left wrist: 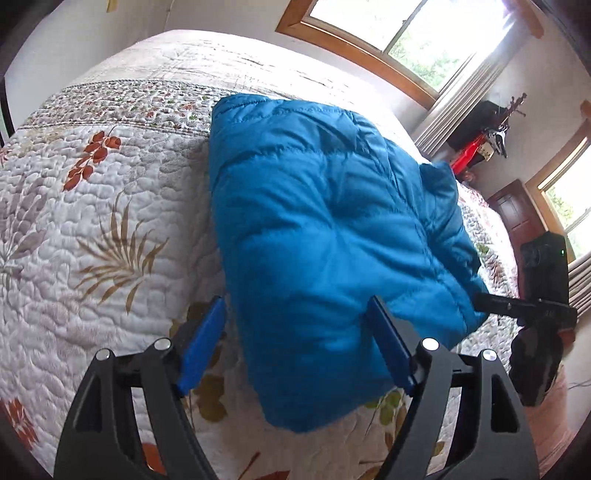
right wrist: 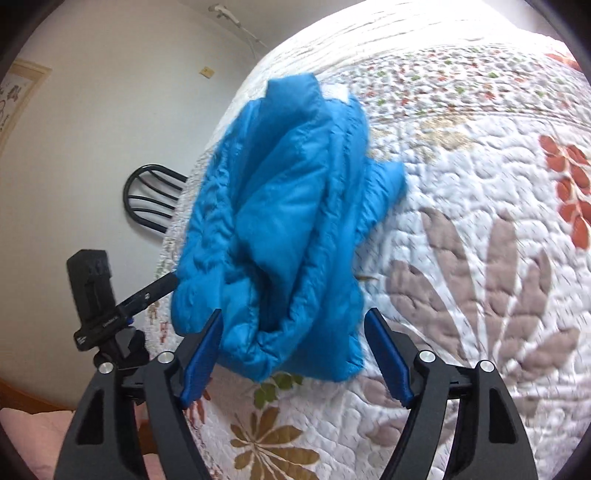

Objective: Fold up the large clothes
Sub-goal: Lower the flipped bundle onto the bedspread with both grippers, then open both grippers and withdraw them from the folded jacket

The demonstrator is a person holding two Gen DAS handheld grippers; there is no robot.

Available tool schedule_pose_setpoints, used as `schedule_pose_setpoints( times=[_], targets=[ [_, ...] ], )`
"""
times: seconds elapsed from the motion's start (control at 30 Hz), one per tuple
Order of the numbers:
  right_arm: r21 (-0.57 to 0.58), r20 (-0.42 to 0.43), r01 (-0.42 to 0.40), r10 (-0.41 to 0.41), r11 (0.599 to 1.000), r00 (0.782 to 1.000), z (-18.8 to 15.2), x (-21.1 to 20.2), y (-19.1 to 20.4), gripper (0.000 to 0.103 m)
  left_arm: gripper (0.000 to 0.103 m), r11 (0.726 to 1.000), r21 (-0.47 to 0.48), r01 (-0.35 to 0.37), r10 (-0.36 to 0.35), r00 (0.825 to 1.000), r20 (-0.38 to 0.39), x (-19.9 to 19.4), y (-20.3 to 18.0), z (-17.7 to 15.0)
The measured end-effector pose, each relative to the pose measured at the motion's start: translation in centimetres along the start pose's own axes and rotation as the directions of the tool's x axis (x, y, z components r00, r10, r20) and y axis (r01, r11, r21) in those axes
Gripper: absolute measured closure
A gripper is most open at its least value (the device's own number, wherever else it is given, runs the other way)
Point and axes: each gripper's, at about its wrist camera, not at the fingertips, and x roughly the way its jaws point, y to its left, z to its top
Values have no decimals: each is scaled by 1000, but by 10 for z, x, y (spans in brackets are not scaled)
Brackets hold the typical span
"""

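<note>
A bright blue puffer jacket [left wrist: 325,221] lies as a thick folded bundle on a floral quilted bed [left wrist: 92,221]. My left gripper [left wrist: 295,301] stands open over the bundle's near end, with its blue pads wide on either side of the fabric and not pressing it. In the right wrist view the same jacket [right wrist: 280,206] shows its layered folds and collar end. My right gripper [right wrist: 294,313] is open too, and its pads straddle the near edge of the bundle. Each view shows the other gripper's black housing [left wrist: 543,280] [right wrist: 92,295] beside the jacket.
The quilt [right wrist: 480,221] spreads wide to the right of the jacket in the right wrist view. Beyond the bed stand a wood-framed window [left wrist: 424,33], a dark cabinet with red items [left wrist: 476,133], a brown door [left wrist: 517,214] and a black metal chair [right wrist: 147,199].
</note>
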Motion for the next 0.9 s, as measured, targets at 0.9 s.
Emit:
schedule_pose_setpoints(
  times=[0.9],
  targets=[
    [-106, 126, 443, -430, 890, 894, -71, -39, 85, 4, 12, 958, 34, -286, 286, 958, 20, -71, -37, -46]
  ],
)
